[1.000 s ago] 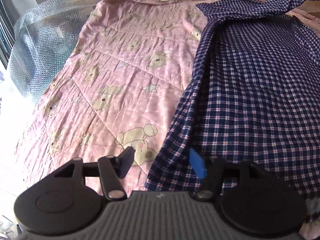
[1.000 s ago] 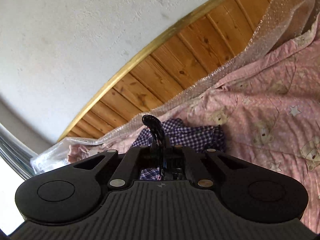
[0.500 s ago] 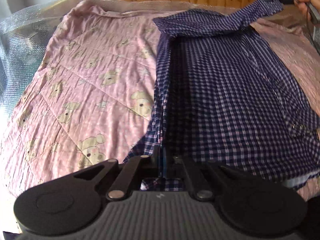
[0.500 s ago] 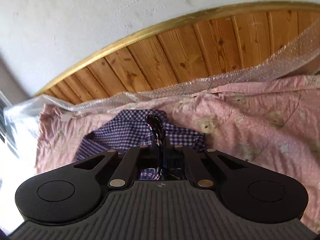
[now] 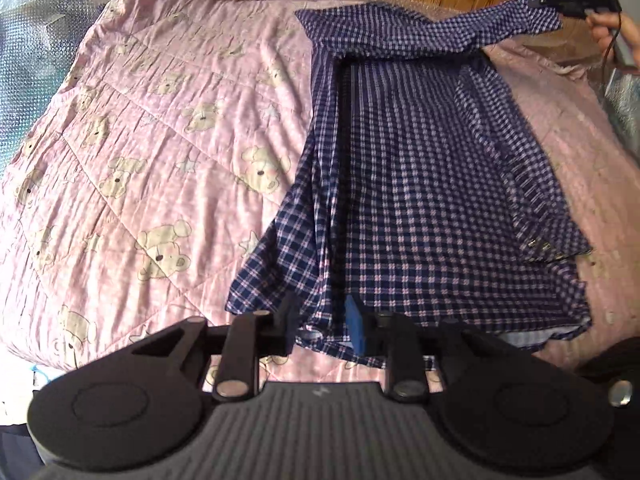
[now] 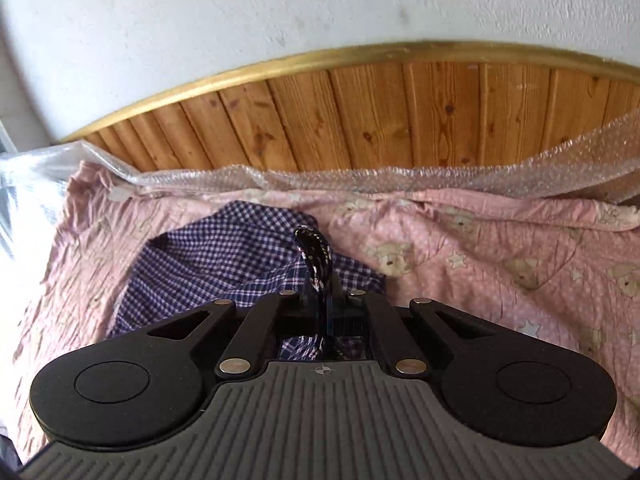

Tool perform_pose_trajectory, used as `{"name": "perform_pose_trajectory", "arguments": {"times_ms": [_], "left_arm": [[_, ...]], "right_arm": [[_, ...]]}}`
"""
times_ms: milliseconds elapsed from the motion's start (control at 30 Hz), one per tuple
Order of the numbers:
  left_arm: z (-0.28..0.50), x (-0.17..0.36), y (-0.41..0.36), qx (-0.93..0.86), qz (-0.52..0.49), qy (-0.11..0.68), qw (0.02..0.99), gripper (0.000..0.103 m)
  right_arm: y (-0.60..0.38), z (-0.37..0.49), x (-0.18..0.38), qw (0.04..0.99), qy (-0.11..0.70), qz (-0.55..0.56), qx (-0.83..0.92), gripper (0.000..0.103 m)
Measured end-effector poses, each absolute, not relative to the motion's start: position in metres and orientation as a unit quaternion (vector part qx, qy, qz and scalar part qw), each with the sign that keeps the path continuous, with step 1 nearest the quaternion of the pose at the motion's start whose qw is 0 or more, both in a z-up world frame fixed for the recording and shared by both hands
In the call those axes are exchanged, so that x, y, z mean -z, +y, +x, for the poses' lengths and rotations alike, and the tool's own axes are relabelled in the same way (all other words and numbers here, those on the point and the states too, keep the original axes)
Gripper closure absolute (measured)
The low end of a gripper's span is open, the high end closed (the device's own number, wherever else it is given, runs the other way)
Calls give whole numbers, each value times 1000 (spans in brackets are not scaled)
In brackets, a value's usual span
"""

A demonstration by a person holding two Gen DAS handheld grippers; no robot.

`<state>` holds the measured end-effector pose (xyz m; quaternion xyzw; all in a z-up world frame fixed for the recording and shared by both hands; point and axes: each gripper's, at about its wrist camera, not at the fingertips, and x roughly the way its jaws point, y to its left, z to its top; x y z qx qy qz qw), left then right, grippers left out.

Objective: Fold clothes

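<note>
Gripping the checked shirt at the bed's head edge, my right gripper is clamped; my left gripper gapes wide at the shirt's hem near the foot edge.

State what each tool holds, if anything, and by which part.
Left tool: open, nothing. Right tool: checked shirt, pinched at its far upper corner.

A bed fills the view, spread with a pink quilt printed with teddy bears and stars. Bubble wrap lines its far edge, at 12 o'clock. Behind it stands a wooden plank headboard with a gold rim, under a white wall. Bright daylight comes from 9 o'clock.
</note>
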<state>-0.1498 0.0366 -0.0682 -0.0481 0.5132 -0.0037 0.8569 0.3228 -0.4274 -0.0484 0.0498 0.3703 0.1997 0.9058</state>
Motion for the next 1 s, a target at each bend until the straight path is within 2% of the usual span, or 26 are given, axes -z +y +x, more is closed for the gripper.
{"name": "perform_pose_trajectory", "arguments": {"times_ms": [67, 200, 367, 433, 567, 633, 700, 767, 867, 933, 1000], "left_arm": [[-141, 49, 57, 25, -78, 497, 864, 62], [-90, 47, 80, 55, -96, 476, 873, 46], [-49, 114, 52, 87, -98, 513, 848, 46], [-42, 145, 39, 94, -99, 550, 824, 54], [-29, 114, 67, 128, -129, 514, 838, 52], [-8, 81, 103, 132, -169, 473, 854, 29], [42, 62, 143, 138, -216, 434, 864, 17], [103, 58, 171, 161, -264, 406, 860, 12], [198, 71, 183, 202, -297, 395, 846, 7], [250, 93, 170, 241, -298, 418, 824, 6], [268, 109, 159, 245, -279, 437, 819, 6]], "right_arm": [[-421, 317, 36, 911, 358, 46, -202, 102], [-413, 317, 39, 911, 372, 40, -173, 102], [-417, 322, 72, 897, 420, 68, -123, 102], [-412, 317, 75, 899, 419, 67, -111, 102], [-374, 278, 26, 924, 356, 37, -137, 102], [-335, 233, -18, 935, 298, -1, -194, 102], [-280, 174, -42, 919, 269, -37, -285, 102], [-223, 118, -49, 889, 261, -73, -370, 102], [-147, 59, 3, 840, 308, -146, -422, 102], [-111, 33, 50, 815, 349, -181, -425, 102], [-89, 16, 90, 799, 385, -199, -417, 102]]}}
